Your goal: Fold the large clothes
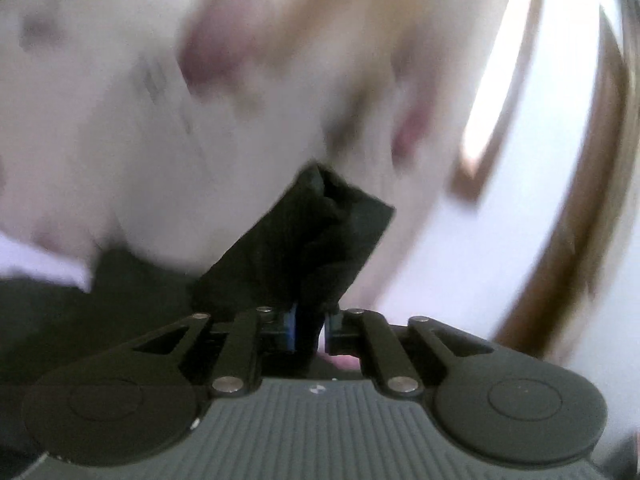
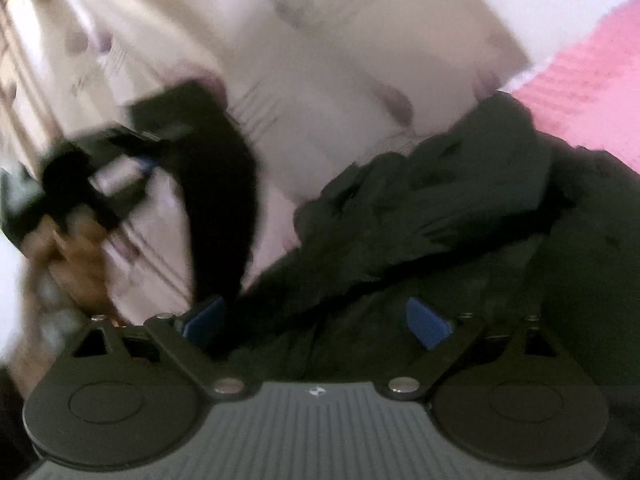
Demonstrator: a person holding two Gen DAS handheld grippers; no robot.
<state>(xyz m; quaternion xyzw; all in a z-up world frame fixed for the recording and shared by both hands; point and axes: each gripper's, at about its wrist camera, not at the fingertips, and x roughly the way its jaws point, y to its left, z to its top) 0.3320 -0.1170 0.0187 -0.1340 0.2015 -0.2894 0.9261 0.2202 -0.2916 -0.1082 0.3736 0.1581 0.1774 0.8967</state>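
A pale flowered bed sheet [image 2: 340, 92] lies under everything, with a pink cloth [image 2: 592, 92] at its far right edge; blur hides finer detail. One dark garment [image 2: 440, 216] lies heaped on the bed; the left tongs [image 1: 310, 326] are clamped on a fold of it, lifted; the right tongs [image 2: 316, 320] stand wide apart over the heap, gripping nothing; one hand [image 2: 76, 256] shows.

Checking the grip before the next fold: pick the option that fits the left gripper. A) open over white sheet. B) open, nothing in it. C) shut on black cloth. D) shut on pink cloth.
C: the left gripper has its blue pads nearly together with a fold of the black cloth pinched between them.
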